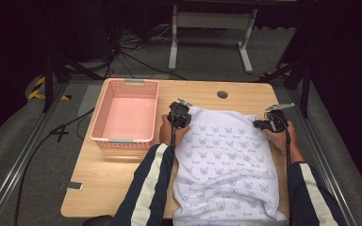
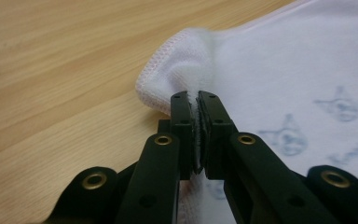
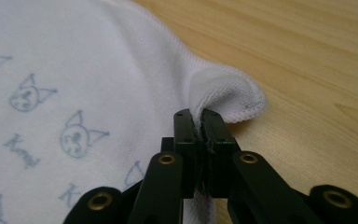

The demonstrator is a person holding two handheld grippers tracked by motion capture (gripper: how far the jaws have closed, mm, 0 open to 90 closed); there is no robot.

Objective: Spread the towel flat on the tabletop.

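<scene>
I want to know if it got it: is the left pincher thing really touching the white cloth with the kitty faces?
Touching. In the left gripper view the left gripper has its jaws shut on a bunched corner of the white cloth.

A white printed garment [image 1: 228, 165] lies spread on the wooden table [image 1: 103, 183]. The left gripper [image 1: 179, 116] and right gripper [image 1: 274, 120] sit at its far corners, apparently pinching them. A pink basket [image 1: 99, 126] stands left.

Both forearms, in dark sleeves with a pale stripe, come up from the bottom edge of the high view. The left gripper [image 1: 179, 114] sits just left of centre, jaws pressed together on a fold of cloth [image 2: 186, 65]. The right gripper [image 1: 272, 120] sits at centre right, jaws likewise clamped on cloth.
</scene>
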